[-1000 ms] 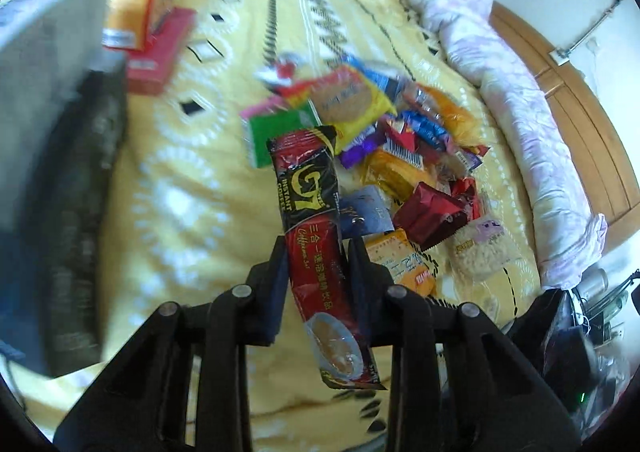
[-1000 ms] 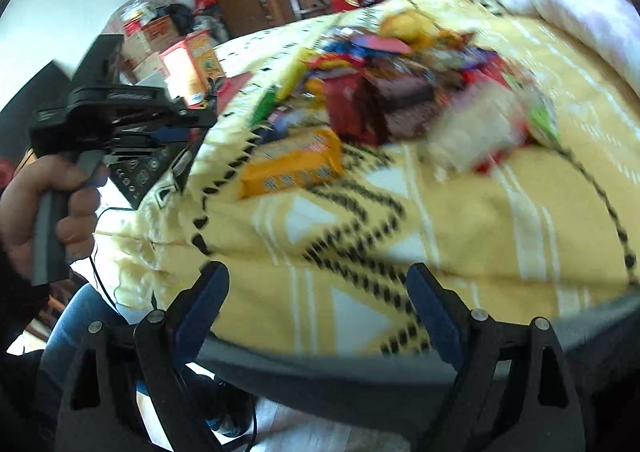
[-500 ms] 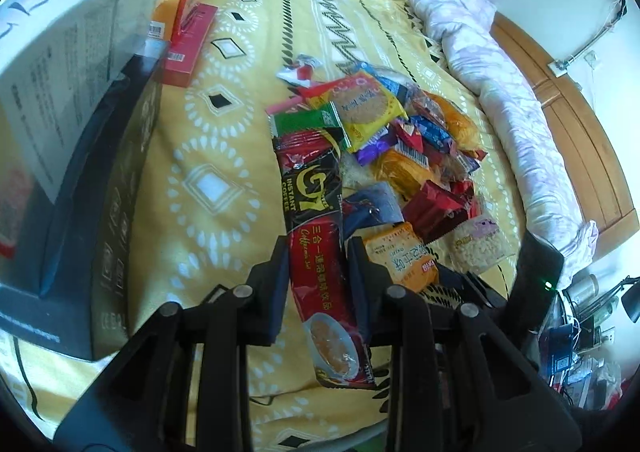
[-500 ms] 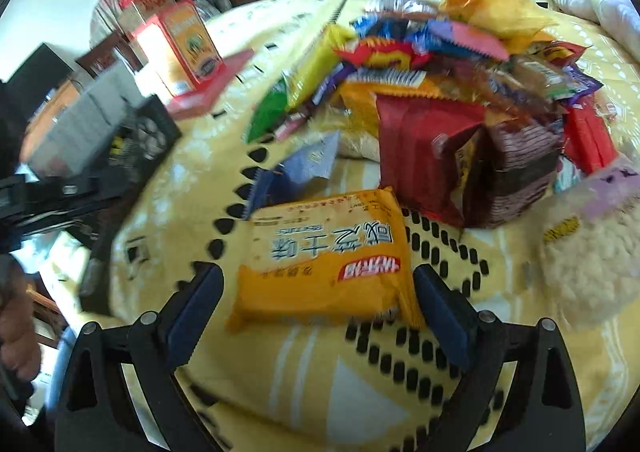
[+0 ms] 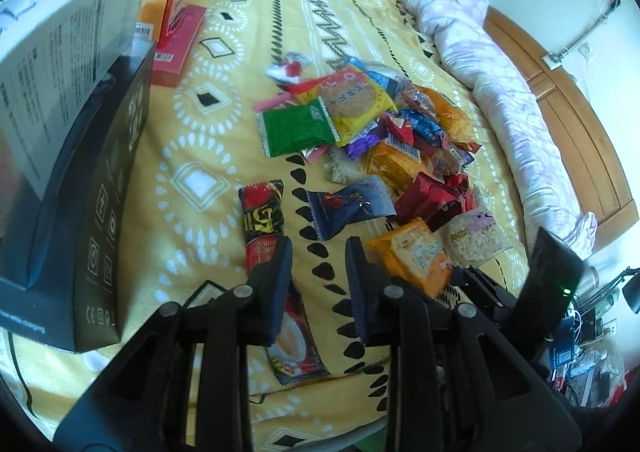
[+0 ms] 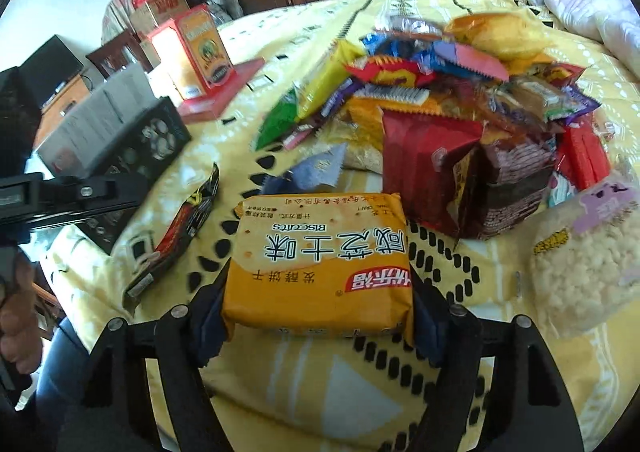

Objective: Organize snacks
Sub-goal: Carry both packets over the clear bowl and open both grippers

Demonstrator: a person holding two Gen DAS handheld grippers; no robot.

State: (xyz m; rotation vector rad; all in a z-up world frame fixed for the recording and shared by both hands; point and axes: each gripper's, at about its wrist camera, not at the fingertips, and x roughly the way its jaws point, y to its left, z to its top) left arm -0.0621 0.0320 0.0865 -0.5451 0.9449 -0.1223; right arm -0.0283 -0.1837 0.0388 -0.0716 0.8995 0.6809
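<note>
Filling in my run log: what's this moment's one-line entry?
right gripper: jaws just closing on orange biscuit pack | left gripper: shut, empty | coffee sachet: on bedspread beside it

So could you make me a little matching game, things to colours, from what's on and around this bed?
Things:
1. biscuit pack
2. coffee sachet
3. quilt
4. headboard

Colours:
A. red and black
B. brown wood
C. orange
D. pale lilac

Pairs: 1-C, 2-A, 3-D, 4-B
</note>
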